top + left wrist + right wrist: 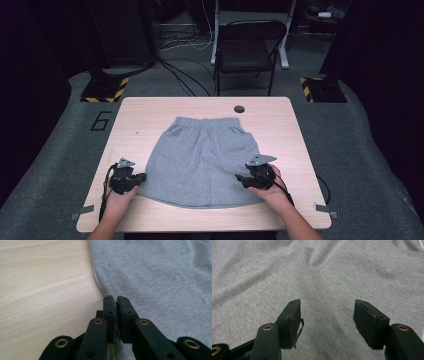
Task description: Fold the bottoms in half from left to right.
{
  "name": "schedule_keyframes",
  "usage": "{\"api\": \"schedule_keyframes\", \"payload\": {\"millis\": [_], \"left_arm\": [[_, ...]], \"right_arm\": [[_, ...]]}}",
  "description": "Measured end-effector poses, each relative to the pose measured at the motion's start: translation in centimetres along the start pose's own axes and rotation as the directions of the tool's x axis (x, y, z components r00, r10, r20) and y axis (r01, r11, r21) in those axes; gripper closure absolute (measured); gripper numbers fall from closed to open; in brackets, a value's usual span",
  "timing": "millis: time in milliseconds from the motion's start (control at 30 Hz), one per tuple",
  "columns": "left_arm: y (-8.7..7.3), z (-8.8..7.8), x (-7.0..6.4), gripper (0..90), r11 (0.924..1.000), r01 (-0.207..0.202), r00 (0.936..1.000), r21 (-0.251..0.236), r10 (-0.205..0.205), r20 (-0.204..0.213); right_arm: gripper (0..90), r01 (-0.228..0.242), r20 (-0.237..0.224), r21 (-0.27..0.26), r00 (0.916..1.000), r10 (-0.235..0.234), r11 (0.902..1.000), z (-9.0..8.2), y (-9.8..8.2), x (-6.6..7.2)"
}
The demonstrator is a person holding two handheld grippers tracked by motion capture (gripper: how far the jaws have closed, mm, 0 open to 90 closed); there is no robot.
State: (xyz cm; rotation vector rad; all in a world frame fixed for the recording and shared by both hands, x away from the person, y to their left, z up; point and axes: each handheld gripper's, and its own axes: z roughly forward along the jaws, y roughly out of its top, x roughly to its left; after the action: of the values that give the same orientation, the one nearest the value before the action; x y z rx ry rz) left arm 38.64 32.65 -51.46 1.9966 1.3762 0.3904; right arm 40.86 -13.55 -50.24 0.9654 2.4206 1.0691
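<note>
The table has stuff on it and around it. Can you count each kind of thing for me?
Grey shorts: 1
Black tools: 2, the left tool and the right tool
Wooden table: 1
Black folding chair: 1
Total: 5

Grey sweat shorts lie flat on the wooden table, elastic waistband at the far side.

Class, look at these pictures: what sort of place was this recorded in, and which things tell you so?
Probably a lab or recording studio, not a home: a bare wooden table on grey carpet, hazard-striped stand bases, loose cables on the floor, and a folding chair.
</note>
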Motion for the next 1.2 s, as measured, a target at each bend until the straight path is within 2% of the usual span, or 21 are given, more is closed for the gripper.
{"api": "schedule_keyframes", "payload": {"millis": [133, 167, 267, 300, 467, 533, 633, 667, 733, 867, 900, 933, 1067, 1167, 1200], "left_arm": [[0.1, 0.0, 0.0, 86.5, 1.0, 0.002, 1.0, 0.007, -0.002, 0.005], [0.1, -0.1, -0.1, 86.6, 0.9998, 0.019, 0.9998, -0.009, -0.019, 0.009], [0.3, -0.4, 0.0, 86.7, 0.9999, 0.011, 0.9999, -0.003, -0.011, 0.012], [0.5, -0.6, -0.1, 86.7, 0.9993, 0.022, 0.9994, -0.03, -0.021, 0.026], [1.0, -1.1, -0.5, 86.9, 0.9982, 0.034, 0.9981, -0.05, -0.032, 0.053], [1.4, -1.3, -0.6, 87.1, 0.9986, 0.019, 0.9977, -0.049, -0.015, 0.066], [2.7, -1.8, -1.2, 87.2, 0.9983, 0.009, 0.9942, -0.058, -0.002, 0.107], [3.1, -1.8, -1.5, 87.2, 0.9981, 0.002, 0.9938, -0.062, 0.005, 0.111], [3.4, -1.9, -1.8, 87.3, 0.9985, -0.01, 0.9923, -0.055, 0.016, 0.122], [5.2, -2.2, -2.9, 87.3, 0.9958, -0.053, 0.9875, -0.074, 0.063, 0.144], [5.6, -2.2, -3.2, 87.3, 0.9952, -0.053, 0.9867, -0.083, 0.065, 0.149], [6.6, -2.3, -3.8, 87.3, 0.9942, -0.077, 0.9825, -0.076, 0.088, 0.164], [7.6, -2.1, -4.7, 87.4, 0.9909, -0.104, 0.9786, -0.085, 0.118, 0.169], [8.3, -1.9, -5.5, 87.4, 0.9881, -0.131, 0.9709, -0.081, 0.144, 0.191], [8.6, -1.5, -6.2, 87.4, 0.9868, -0.133, 0.968, -0.092, 0.149, 0.202]], "right_arm": [[38.5, 0.0, 0.001, -0.009, 1.0, 0.0, 1.0, -0.1, 0.0, -0.1], [38.5, 0.0, 0.001, -0.008, 1.0, 0.0, 1.0, -0.1, 0.0, -0.1], [38.5, -0.009, 0.004, -0.009, 1.0, 0.009, 0.9999, -0.2, 0.0, -0.1], [38.5, -0.001, 0.005, -0.016, 1.0, 0.002, 0.9999, -0.1, 0.0, -0.2], [38.5, -0.009, 0.002, -0.013, 1.0, 0.009, 0.9999, -0.2, 0.0, -0.1], [38.5, 0.0, 0.001, -0.013, 1.0, 0.0, 0.9999, -0.2, 0.0, -0.1], [38.4, 0.0, 0.011, -0.019, 0.9999, 0.0, 0.9998, -0.3, 0.0, -0.1], [38.4, -0.007, 0.011, -0.032, 0.9999, 0.007, 0.9995, -0.2, 0.0, -0.1], [38.4, -0.008, 0.008, -0.025, 0.9999, 0.009, 0.9996, -0.3, 0.1, -0.1], [38.5, -0.011, 0.009, -0.019, 0.9999, 0.011, 0.9998, -0.4, 0.1, -0.1], [38.5, -0.017, 0.008, -0.023, 0.9998, 0.017, 0.9996, -0.4, 0.0, -0.1], [38.4, -0.02, 0.004, -0.023, 0.9998, 0.02, 0.9995, -0.5, 0.0, -0.2], [38.5, -0.019, 0.003, -0.026, 0.9998, 0.019, 0.9995, -0.6, 0.0, -0.3], [38.4, -0.03, 0.006, -0.035, 0.9995, 0.03, 0.9989, -0.6, 0.1, -0.3], [38.5, -0.031, 0.006, -0.036, 0.9995, 0.032, 0.9989, -0.6, 0.1, -0.4]]}}
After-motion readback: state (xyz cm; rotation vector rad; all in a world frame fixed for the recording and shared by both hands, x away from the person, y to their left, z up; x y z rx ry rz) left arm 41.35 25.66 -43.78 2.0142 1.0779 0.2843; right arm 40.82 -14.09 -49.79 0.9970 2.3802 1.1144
